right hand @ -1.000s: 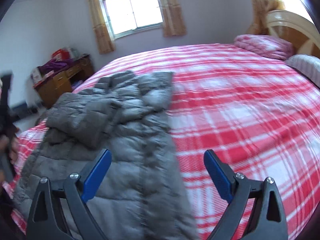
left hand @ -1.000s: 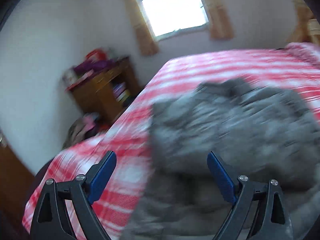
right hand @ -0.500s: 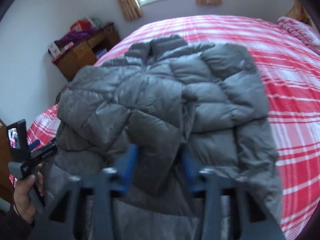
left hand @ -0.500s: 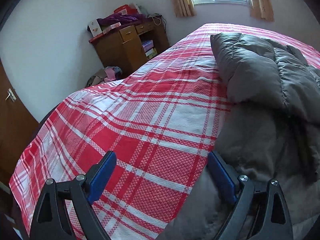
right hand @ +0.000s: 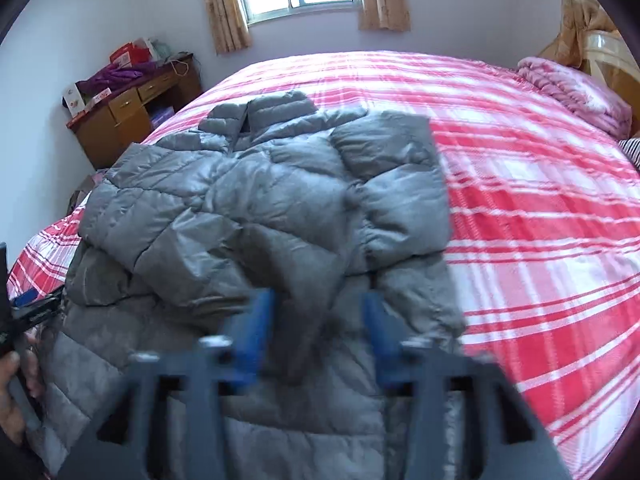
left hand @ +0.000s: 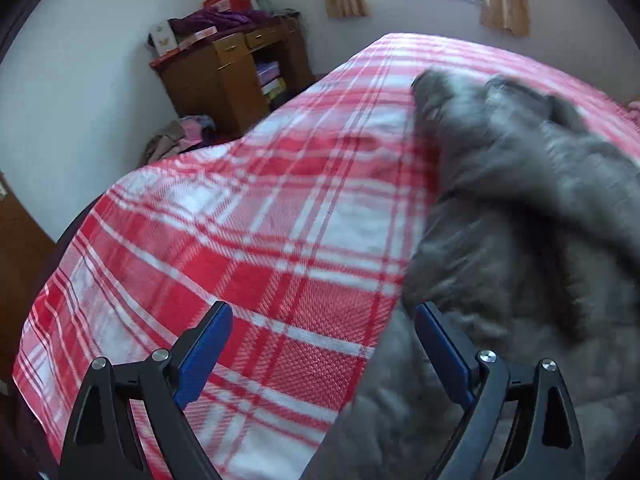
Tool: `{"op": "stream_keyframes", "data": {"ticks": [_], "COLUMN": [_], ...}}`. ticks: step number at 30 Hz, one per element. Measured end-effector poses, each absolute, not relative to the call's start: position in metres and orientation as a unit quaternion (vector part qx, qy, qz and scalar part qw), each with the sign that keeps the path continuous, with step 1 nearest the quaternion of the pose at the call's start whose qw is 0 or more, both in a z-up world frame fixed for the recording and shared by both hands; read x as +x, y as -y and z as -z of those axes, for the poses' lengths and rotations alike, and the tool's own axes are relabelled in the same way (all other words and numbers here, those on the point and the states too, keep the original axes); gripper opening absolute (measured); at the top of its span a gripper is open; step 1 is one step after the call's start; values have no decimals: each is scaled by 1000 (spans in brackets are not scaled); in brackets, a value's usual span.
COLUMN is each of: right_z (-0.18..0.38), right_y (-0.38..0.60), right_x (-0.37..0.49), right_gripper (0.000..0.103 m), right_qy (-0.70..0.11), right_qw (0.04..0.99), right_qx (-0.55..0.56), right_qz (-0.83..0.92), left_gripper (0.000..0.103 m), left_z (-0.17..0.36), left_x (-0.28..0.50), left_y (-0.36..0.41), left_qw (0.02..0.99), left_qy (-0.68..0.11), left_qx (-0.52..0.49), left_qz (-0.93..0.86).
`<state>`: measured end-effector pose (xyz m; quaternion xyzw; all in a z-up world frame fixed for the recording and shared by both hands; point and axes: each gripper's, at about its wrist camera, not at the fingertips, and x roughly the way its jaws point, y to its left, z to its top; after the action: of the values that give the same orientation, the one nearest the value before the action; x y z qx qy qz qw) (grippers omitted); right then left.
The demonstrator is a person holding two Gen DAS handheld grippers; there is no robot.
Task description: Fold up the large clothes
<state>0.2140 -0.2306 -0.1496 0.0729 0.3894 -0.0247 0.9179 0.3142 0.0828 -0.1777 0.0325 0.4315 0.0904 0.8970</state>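
Note:
A grey puffer jacket (right hand: 260, 216) lies on the red and white checked bed (right hand: 520, 208), collar toward the window, both sleeves folded in over its front. My right gripper (right hand: 318, 332) hovers over the jacket's lower middle, blurred, its blue pads partly closed with a gap between them; nothing is clearly held. In the left wrist view the jacket (left hand: 512, 216) fills the right side, blurred. My left gripper (left hand: 320, 344) is open and empty at the jacket's left edge, its right pad against the fabric. It also shows at the left edge of the right wrist view (right hand: 32, 308).
A wooden desk (left hand: 236, 76) with boxes and purple cloth stands against the wall beside the bed. Clothes (left hand: 180, 136) lie on the floor by it. A pink folded blanket (right hand: 576, 92) lies at the bed's far right by the headboard (right hand: 608, 56).
The right gripper swung left over the jacket and its jaws narrowed from wide open. The left gripper moved to the jacket's left edge and stayed open.

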Motion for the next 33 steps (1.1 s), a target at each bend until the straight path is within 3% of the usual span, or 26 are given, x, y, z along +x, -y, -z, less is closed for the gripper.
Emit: {"op": "stream_keyframes", "data": {"ticks": [5, 10, 13, 21, 25, 33], "right_z": [108, 92, 101, 162, 179, 194], "right_y": [239, 221, 208, 193, 197, 196], "right_x": [194, 225, 253, 300, 301, 313], "right_gripper": [75, 72, 72, 72, 72, 72], "right_qy": [-331, -302, -287, -342, -351, -396], "right_qw": [938, 944, 947, 932, 929, 912], "right_qx": [77, 124, 137, 108, 106, 97], "right_qz": [68, 35, 39, 44, 44, 52], "left_gripper": [93, 93, 93, 93, 100, 101], "left_z": [112, 90, 109, 207, 214, 223], "left_x": [330, 373, 401, 444, 447, 449], "left_y": [-60, -15, 10, 30, 23, 31], "left_qw": [920, 949, 950, 909, 903, 899], "left_qy": [-389, -312, -310, -414, -427, -436], "left_qx": [2, -16, -11, 7, -21, 2], "left_qz": [-37, -47, -47, -39, -36, -51]}}
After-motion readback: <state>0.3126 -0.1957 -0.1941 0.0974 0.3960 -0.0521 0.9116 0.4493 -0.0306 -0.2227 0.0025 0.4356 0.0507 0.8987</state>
